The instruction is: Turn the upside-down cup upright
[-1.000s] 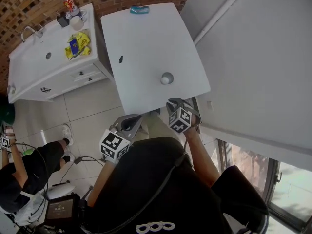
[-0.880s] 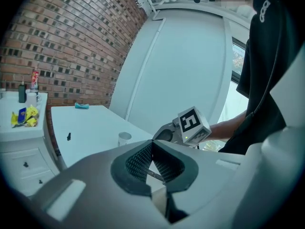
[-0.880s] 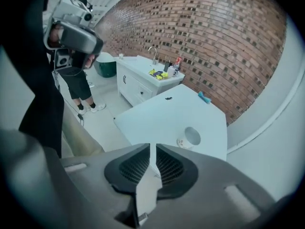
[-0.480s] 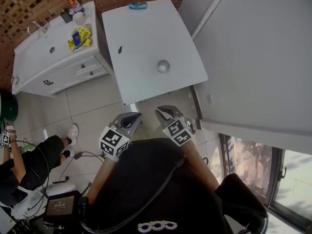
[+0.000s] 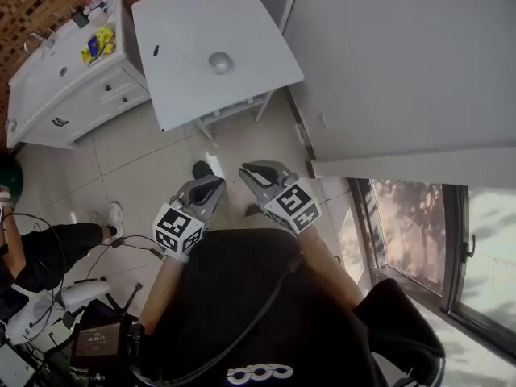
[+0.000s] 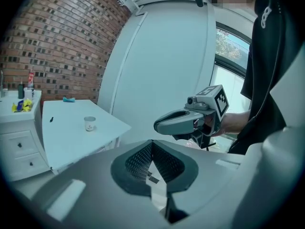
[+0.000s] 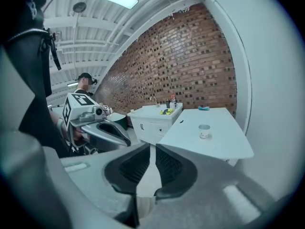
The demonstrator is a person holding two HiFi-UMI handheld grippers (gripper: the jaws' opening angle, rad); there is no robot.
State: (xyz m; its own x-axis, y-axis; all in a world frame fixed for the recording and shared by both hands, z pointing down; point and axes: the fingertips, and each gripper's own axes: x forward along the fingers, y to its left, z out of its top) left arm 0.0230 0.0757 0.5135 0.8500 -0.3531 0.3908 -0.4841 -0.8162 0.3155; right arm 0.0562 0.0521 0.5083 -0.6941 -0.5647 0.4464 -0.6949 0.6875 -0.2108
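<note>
The left gripper (image 5: 205, 189) and right gripper (image 5: 258, 172) hang well apart from the surface (image 5: 181, 95), fingers closed on nothing; the cup (image 5: 220, 61) seems to stand mouth-up, so the turning looks finished; no further grasp seems called for.

Open tiled floor (image 5: 145, 168) lies before the white rectangular table (image 5: 242, 22). Tabletop free around the small pale cup (image 5: 220, 61) at its middle; white sink cabinet (image 5: 48, 95) flanks its left side, plain white wall (image 5: 387, 55) its right.
</note>
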